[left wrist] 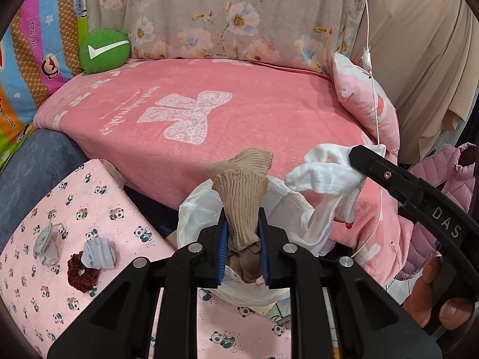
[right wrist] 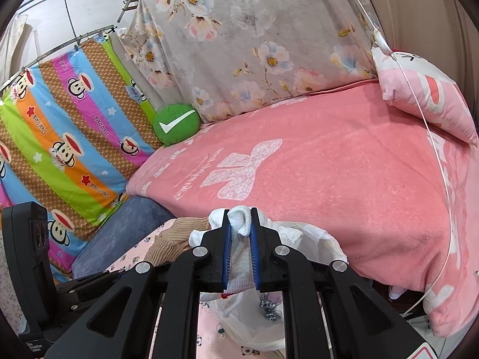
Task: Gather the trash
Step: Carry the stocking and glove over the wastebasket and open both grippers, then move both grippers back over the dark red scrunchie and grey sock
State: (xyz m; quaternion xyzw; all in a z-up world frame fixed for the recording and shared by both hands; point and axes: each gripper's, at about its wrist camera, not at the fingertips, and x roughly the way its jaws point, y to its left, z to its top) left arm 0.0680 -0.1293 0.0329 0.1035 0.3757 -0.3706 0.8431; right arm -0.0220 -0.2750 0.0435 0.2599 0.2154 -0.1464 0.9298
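Tan ribbed sock is clamped between the blue pads of the left claw, cuff end sticking up, held directly over the open white plastic bag. White sock is pinched in the right claw, just right of the tan one and above the bag's right rim; in the right wrist view the knit is seen squeezed between the pads, with the bag below. Both claws are narrow, closed on fabric.

Bag is seen at the edge of a panda-print pink worktop. On it, well left of the bag: two grey rolled socks and a dark red scrunchie, which touches the nearer sock.

Behind: bed with pink blanket, green checkmark cushion, pink pillow.
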